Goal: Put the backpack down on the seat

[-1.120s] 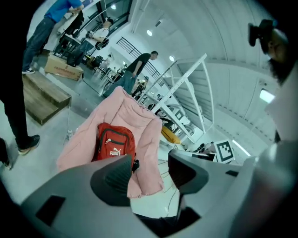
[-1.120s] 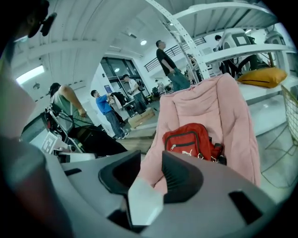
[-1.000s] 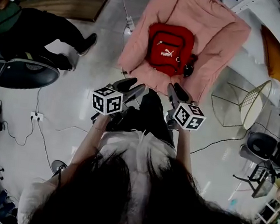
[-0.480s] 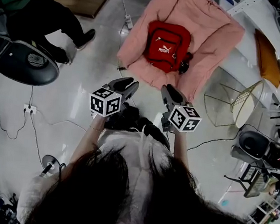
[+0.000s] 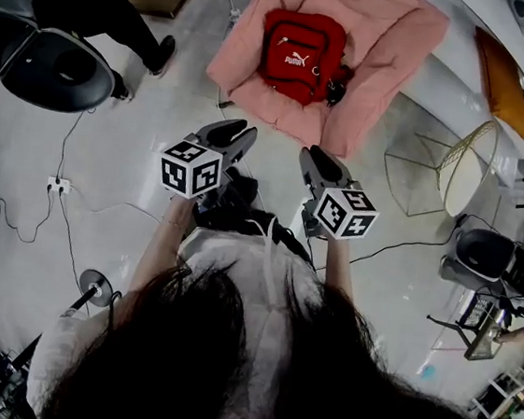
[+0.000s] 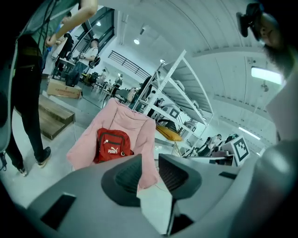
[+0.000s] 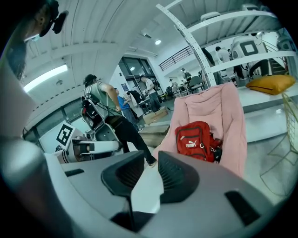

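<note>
A red backpack [image 5: 298,56] lies on the seat of a pink padded chair [image 5: 394,40], with nothing touching it. It also shows in the left gripper view as the red backpack [image 6: 111,145] on the chair [image 6: 125,121], and in the right gripper view as the backpack [image 7: 195,139] on the chair [image 7: 228,107]. My left gripper [image 5: 238,133] hangs well short of the chair, its jaws [image 6: 150,165] a narrow gap apart and empty. My right gripper [image 5: 313,153] hangs beside it, jaws [image 7: 151,162] almost together with nothing between them.
A dark office chair [image 5: 57,73] and a person's legs [image 5: 115,18] are at the left. A wire-frame chair [image 5: 463,175] stands right of the pink one. White shelving with an orange cushion [image 5: 506,86] runs along the right. Cables [image 5: 54,218] lie on the floor.
Both grippers have drawn back from the chair, which now sits farther away with the backpack left on it. The left jaws have narrowed and the right jaws have come nearly together.
</note>
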{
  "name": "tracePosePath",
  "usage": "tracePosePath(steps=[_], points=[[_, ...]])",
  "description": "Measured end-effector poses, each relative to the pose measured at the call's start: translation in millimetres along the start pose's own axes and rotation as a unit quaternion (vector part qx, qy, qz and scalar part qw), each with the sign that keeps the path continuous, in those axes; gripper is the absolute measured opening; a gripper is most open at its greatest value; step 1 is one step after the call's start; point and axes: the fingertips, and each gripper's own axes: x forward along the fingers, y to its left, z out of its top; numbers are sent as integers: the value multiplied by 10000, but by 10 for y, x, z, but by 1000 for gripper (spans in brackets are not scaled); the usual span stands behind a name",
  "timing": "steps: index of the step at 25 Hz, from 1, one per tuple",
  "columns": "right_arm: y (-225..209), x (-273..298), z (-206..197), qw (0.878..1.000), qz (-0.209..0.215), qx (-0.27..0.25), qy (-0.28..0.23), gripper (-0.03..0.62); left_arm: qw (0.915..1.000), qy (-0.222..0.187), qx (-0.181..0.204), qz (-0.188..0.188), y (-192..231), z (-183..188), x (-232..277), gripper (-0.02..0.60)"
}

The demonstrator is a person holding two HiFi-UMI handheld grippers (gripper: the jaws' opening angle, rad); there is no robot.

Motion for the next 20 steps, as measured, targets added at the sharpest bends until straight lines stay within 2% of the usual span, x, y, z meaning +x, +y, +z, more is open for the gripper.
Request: tracePosePath(steps=[10,14,20], points=[[-3,-962,-302,9986,463,-142,-202,101,9998,-134,106,144,-1148,-586,-154,121],[132,-1155,-433,9961,808,-297,-189,101,9991,-265,111,325,-1403,-777,-302,121],[416,-1274,-635,9889,1332,-650,-77,101,9970,-374,179,658,-1557,-1005,-550,121]])
